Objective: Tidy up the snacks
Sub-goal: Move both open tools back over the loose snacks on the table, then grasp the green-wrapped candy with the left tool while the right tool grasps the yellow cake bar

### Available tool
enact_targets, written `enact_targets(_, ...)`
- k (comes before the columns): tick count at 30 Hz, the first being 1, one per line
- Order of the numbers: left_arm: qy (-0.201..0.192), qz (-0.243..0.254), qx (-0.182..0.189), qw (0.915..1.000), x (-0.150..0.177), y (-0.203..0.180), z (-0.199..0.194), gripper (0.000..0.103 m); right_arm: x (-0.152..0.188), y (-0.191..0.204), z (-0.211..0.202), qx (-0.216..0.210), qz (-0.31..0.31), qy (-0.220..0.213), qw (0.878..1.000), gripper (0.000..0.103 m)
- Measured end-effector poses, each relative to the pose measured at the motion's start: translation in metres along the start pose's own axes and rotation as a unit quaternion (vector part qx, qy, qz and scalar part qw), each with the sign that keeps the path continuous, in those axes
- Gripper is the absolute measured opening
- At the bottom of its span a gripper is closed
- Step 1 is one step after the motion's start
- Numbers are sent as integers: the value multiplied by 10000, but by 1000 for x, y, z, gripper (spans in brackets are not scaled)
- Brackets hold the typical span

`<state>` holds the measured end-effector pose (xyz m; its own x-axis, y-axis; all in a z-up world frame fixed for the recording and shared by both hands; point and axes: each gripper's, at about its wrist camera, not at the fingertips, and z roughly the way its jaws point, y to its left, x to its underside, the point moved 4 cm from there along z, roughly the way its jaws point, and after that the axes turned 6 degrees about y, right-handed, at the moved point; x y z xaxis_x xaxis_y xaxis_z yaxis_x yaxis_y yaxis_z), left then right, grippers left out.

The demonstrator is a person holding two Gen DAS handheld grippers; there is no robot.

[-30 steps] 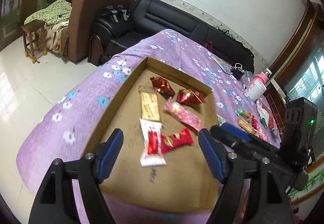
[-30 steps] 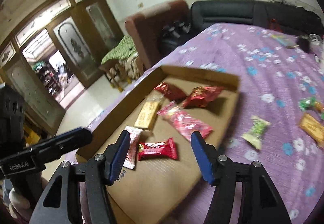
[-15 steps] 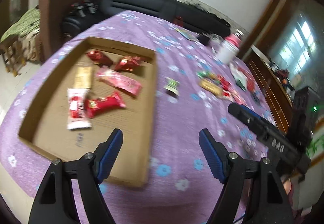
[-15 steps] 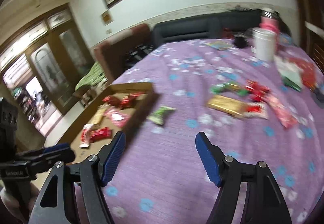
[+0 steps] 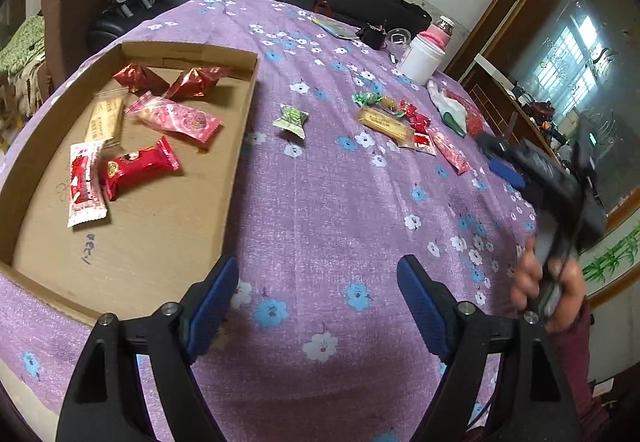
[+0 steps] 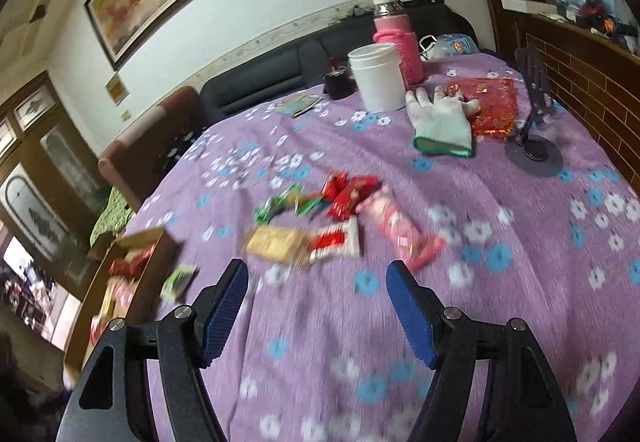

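Here both tongs gape wide and hold nothing above the purple flowered table [image 5: 320, 222]. Just beyond the left tongs [image 5: 318, 296], to their left, lies the cardboard tray [image 5: 240, 130] with six wrapped snacks inside, a red packet [image 5: 140, 166] nearest. Ahead of them a green candy [image 5: 293, 119] rests alone on the cloth. Just past the right tongs [image 6: 316, 300] sits a loose cluster: a tan bar [image 6: 276, 242], a pink packet [image 6: 400, 228], red wrappers [image 6: 348, 192]. Farther off stand a glove [image 6: 440, 122] and white cup [image 6: 378, 76].
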<state>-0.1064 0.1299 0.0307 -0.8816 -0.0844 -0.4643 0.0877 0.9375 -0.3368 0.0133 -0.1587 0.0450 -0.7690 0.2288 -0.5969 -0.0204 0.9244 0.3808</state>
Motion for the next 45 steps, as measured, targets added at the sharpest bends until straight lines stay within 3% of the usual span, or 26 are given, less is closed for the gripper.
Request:
enact_targets(3,76,73,-29,9999,2,-4,5,81,-20,7,25,-14,-36,86,10000,76)
enact_targets(9,142,38,-155,9998,0,-5,9,81,-29,69,99,-265,-988,881,9908,76)
enact_targets(13,84,193,-198,9996,0,-5,1,81,-16,98,137,257,-1938,1079,9747,75)
enact_targets(16,50,338,-282,9990,0,-4,-2,81,-9,97,144,488,-2142,947,9710,75)
enact_targets(21,50,161,-186,9997,-2,3,4,81,-5,92,137,795,-2301,1011,9646,45)
enact_targets(22,74,129,-151,9998,-2,4,6,81,-4,89,134,812,-2271,1065,9646,43)
enact_targets(27,127,122,-52,9998,0,4,7,81,2,83,117,257,-1904,1715,9663,43)
enact_targets(30,37,75,32,10000,-2,4,1,81,16,83,101,-465,-1711,2179,9597,43)
enact_targets(31,-2,76,46,10000,-3,4,0,81,17,80,93,-715,-1524,2063,9639,43)
enact_targets(33,-71,87,35,9999,-5,5,-2,81,14,72,83,-850,-1373,1653,9729,55)
enact_targets(34,-67,78,33,9999,-6,6,-1,81,13,67,79,-800,-1331,1467,9769,70)
enact_targets(35,-54,69,39,10000,-6,6,0,81,12,62,76,-706,-1277,1305,9806,75)
enact_targets(41,-141,194,-84,9997,-29,-1,-1,81,9,61,67,-740,-1331,824,9849,75)
enact_targets(45,-314,370,-279,9984,-57,-14,4,81,-1,78,94,-277,-1659,644,9837,75)
